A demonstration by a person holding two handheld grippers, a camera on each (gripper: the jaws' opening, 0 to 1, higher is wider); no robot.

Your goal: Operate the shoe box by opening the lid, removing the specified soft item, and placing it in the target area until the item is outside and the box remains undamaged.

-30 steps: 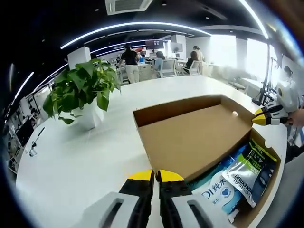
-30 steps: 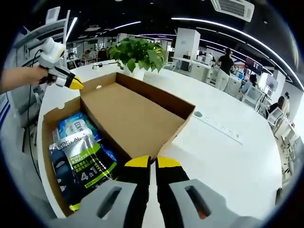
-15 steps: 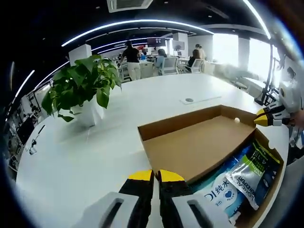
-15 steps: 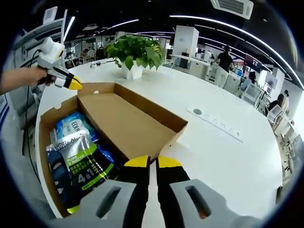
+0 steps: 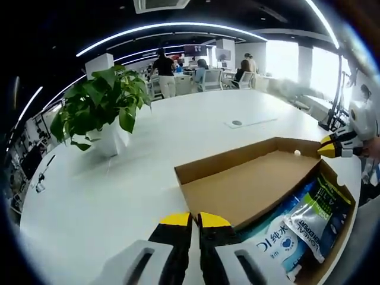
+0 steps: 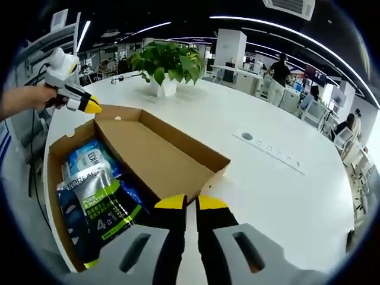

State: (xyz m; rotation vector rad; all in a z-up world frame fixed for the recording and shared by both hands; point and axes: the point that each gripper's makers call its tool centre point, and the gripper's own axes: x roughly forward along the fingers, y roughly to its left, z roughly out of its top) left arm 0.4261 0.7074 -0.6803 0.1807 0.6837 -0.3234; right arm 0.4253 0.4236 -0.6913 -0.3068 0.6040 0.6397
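A brown cardboard shoe box lies on the white table, its lid swung up and back. My right gripper is shut on the lid's near corner. At the lid's far corner my left gripper is held by a hand. In the left gripper view my left gripper is shut at the lid, and my right gripper pinches the opposite corner. Inside the box lie soft packs: a green and silver pack over blue packs.
A potted plant stands on the white table beyond the box. A socket strip is set into the tabletop. People and office chairs are far at the back.
The lid has tipped farther back and lower toward the table, with both grippers still at its corners. More of the packs shows under it.
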